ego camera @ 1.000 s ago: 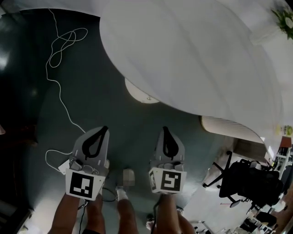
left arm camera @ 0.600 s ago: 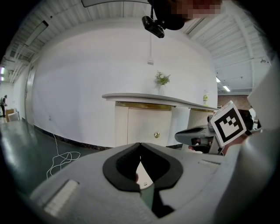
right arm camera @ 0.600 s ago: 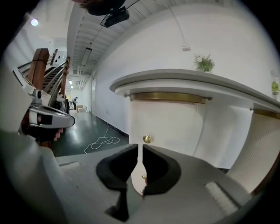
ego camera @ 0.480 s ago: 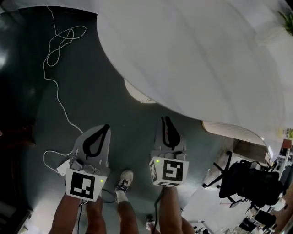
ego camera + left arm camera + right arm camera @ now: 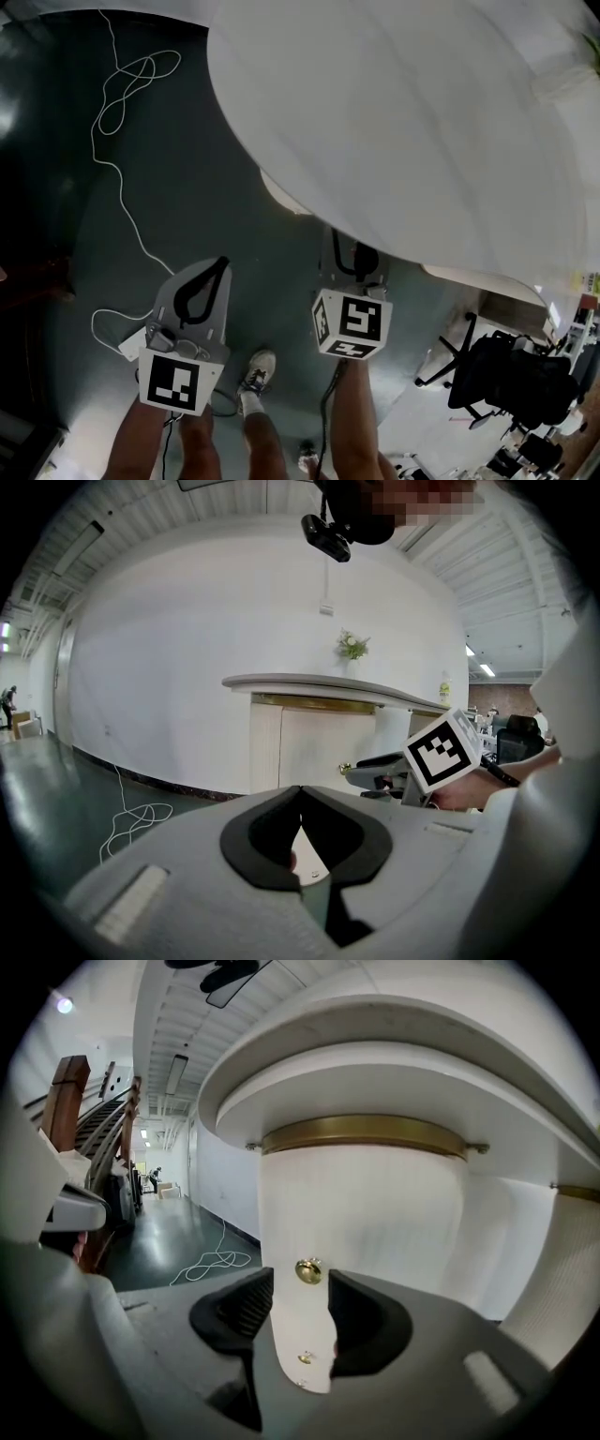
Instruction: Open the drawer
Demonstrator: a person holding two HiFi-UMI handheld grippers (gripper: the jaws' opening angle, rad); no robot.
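A white curved drawer front (image 5: pixel 366 1204) sits under a brass band, below the round white tabletop (image 5: pixel 403 122). Its brass knob (image 5: pixel 308 1270) shows just ahead of my right gripper (image 5: pixel 300 1283), in line with the gap between the tips. The jaws have just been opening and now stand open, with neither pad touching the knob. In the head view the right gripper (image 5: pixel 354 255) reaches under the tabletop's edge. My left gripper (image 5: pixel 220 264) hangs lower left over the floor, shut and empty (image 5: pixel 300 791). From its view the right gripper (image 5: pixel 375 771) points at the knob (image 5: pixel 345 768).
A white cable (image 5: pixel 122 94) lies looped on the dark floor to the left. The person's legs and shoe (image 5: pixel 255 370) are below the grippers. A black office chair (image 5: pixel 506 370) stands at the lower right. A small plant (image 5: pixel 352 646) sits on the tabletop.
The right gripper has moved forward under the tabletop edge toward the drawer, and its jaws have gone from shut to open. The left gripper has hardly shifted.
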